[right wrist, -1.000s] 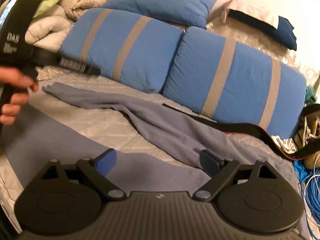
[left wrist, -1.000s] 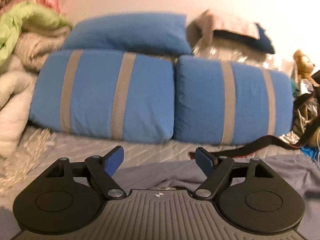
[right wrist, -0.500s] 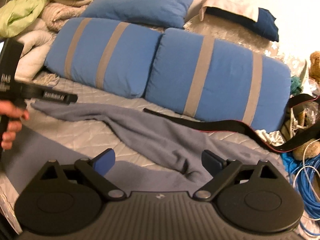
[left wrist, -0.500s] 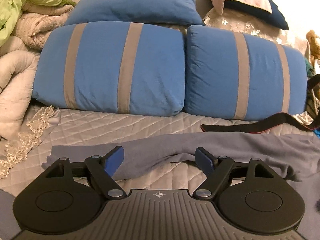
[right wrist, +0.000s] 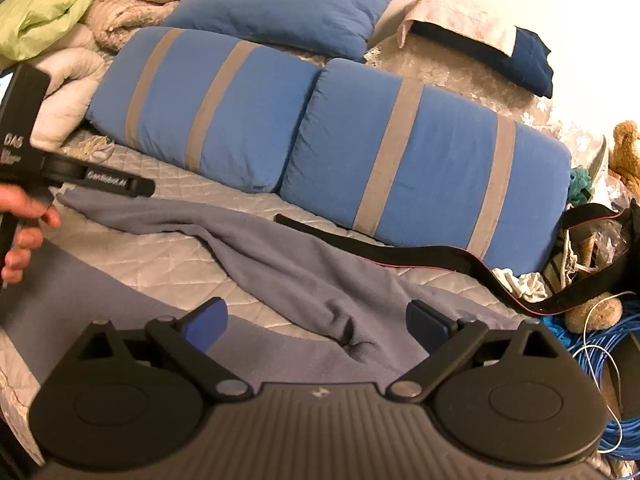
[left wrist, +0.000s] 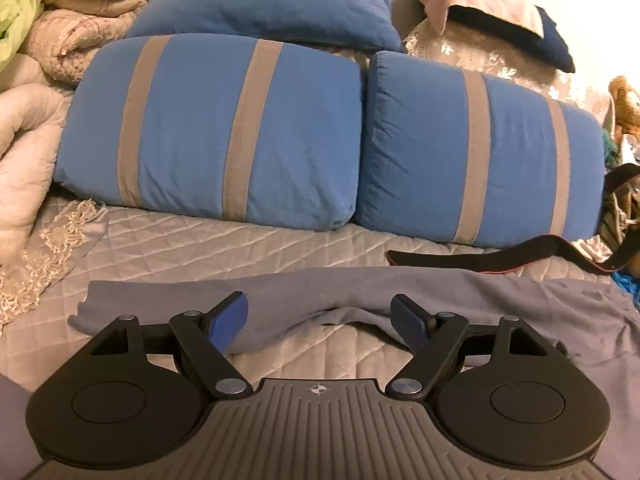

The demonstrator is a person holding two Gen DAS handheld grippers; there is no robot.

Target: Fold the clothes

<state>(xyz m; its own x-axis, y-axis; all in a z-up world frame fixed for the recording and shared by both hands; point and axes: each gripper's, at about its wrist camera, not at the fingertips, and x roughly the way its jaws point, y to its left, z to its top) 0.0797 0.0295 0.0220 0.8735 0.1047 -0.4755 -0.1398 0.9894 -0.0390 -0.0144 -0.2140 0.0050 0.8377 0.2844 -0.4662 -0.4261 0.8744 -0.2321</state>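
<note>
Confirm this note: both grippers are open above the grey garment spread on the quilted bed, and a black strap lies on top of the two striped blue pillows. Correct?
Not quite. The black strap lies on the quilted bed in front of the striped blue pillows, not on top of them; the left wrist view shows it. The rest holds: left gripper and right gripper are open above the grey garment.

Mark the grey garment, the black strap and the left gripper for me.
grey garment point(right wrist: 304, 276): right wrist view, rumpled middle.
black strap point(left wrist: 532, 252): left wrist view, mid-length on the quilt.
left gripper point(left wrist: 320, 322): left wrist view, midway between fingertips.
</note>
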